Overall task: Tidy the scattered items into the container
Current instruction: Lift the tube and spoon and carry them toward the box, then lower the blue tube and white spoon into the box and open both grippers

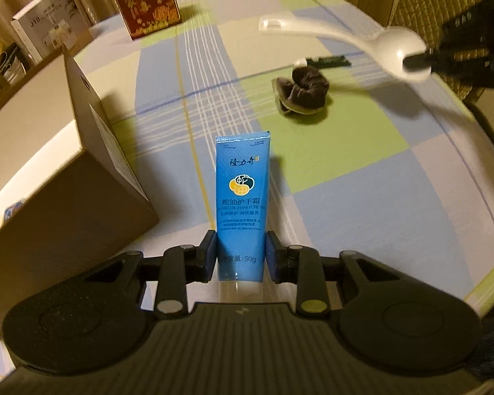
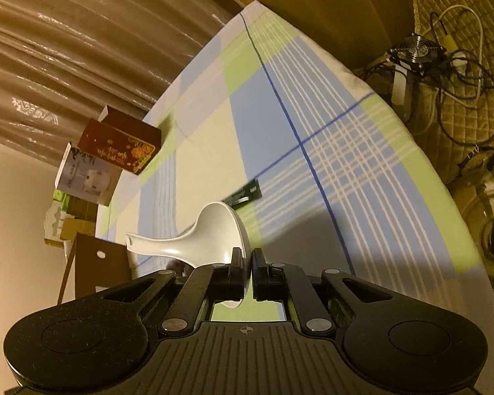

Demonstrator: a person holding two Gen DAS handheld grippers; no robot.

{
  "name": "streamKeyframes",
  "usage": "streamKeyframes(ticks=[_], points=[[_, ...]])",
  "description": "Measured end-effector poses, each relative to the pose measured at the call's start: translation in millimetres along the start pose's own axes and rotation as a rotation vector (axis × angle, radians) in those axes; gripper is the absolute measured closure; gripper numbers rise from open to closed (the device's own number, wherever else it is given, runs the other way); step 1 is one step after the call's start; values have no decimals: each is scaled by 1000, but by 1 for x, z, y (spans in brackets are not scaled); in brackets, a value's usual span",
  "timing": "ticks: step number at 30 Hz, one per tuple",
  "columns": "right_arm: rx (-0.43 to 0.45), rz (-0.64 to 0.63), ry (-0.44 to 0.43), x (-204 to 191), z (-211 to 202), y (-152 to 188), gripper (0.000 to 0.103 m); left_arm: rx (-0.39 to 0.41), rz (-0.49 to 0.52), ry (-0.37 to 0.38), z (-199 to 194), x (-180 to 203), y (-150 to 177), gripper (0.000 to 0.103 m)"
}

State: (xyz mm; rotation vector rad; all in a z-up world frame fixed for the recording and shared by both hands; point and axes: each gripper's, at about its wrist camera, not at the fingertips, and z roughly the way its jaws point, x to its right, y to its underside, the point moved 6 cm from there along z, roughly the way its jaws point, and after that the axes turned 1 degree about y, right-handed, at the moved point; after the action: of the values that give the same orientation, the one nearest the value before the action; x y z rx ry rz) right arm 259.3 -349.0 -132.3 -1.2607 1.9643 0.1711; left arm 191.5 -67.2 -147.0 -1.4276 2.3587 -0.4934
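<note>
Spoon (image 2: 194,240) pinched, right gripper (image 2: 248,273) tilted

the left wrist view looks level and low along its fingers over the checked table (image 1: 345,197). the right wrist view is rolled sideways, higher up. both show the spoon (image 1: 345,38) and red box (image 2: 122,144).

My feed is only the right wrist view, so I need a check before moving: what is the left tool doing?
Observer: The left tool is shut on a blue hand cream tube, held upright.
Operator: Where is the container from there?
Observer: A brown cardboard box stands just left of the tube.
Operator: Anything still loose on the table?
Observer: A dark scrunchie lies on a green square of the tablecloth, beyond the tube.
</note>
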Motion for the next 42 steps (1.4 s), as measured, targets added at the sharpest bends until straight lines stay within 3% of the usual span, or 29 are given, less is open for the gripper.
streamKeyframes(ticks=[16,28,37,42], points=[[-71,19,-18,-24,5,53,96,89,-30,21,-52,-32,7,77],[-150,8,-158,-107,35,84,96,202,-109,12,-104,-97,14,77],[-168,-96,-253,-201,74,94,96,276,-187,-79,-139,-180,20,77],[-178,-139,-249,-238,108,103,96,287,-207,-140,-143,-229,21,77]])
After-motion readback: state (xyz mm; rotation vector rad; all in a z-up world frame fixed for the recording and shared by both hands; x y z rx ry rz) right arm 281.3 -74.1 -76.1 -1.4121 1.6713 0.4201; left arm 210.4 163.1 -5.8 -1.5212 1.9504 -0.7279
